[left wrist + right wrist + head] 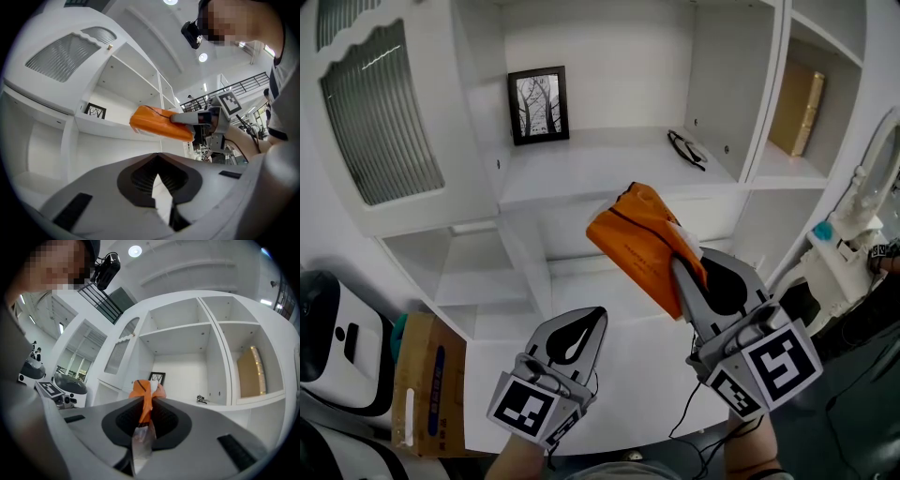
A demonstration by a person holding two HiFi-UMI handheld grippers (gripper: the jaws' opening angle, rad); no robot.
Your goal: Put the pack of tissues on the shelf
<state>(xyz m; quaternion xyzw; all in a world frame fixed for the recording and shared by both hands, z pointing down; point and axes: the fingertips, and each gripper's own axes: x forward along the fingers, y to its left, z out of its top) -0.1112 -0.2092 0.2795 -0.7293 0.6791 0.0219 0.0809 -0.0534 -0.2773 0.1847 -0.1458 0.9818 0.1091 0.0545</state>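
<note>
While right tongs [682,272] clamp the tissue pack [636,246], left tongs [597,316] are closed; frame [538,105] and glasses [686,148] occupy shelf [591,167].

White shelf [609,159]: framed picture [538,104] at back left, black glasses [686,148] at right; gold box [797,111] next compartment.

the pack of tissues [639,246] is orange, soft and flat. it is clamped at one end in the right gripper [682,272] and held tilted in the air, in front of the white shelf [581,173], clear of its board.
</note>
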